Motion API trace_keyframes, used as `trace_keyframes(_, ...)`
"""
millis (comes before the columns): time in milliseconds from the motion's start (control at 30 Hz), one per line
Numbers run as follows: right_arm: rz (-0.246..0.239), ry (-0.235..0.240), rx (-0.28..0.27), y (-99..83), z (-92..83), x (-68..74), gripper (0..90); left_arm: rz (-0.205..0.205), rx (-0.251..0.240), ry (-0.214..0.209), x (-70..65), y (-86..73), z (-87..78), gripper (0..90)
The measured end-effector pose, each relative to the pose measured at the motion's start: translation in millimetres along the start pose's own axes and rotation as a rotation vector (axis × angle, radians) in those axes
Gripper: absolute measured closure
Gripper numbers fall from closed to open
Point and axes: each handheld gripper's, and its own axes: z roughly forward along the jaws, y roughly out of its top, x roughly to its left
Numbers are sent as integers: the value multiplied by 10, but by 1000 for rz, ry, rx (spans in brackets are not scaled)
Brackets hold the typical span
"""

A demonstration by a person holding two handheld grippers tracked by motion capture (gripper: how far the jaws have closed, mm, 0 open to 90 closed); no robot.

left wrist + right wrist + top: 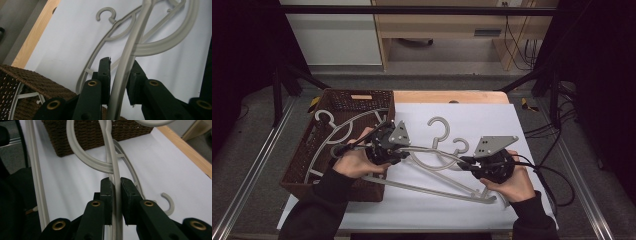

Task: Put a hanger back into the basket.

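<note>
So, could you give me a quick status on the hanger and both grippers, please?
Left gripper and right gripper both shut on the top hanger. Second hanger lies beneath on the sheet. Basket with more hangers close at left.

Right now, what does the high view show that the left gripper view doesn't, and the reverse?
High view: the left hand, the right hand, and the right gripper closed on the held hanger. Left gripper view: close up, the left gripper closed around that hanger's arm. Shared: the basket, the white sheet, and a second hanger lying flat.
</note>
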Motion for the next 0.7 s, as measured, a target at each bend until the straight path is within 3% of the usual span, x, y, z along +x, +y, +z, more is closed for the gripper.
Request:
trace_keyframes(333, 13, -66, 2, -57, 35, -61, 722, 45, 6, -58, -135, 50, -11, 809)
trace_keyframes(400, 26, -81, -7, -75, 40, -82, 646, 44, -8, -56, -159, 66, -15, 814)
trace_keyframes(567, 34, -112, -26, -103, 21, -110, 573, 17, -37, -36, -164, 70, -14, 816)
trace_keyframes(600, 44, -146, -54, -120, -12, -128, 505, 17, -36, -27, -161, 64, -10, 816)
trace_keyframes(700, 54, -177, -88, -140, -61, -151, 474, 0, -46, -9, -146, 38, 1, 816)
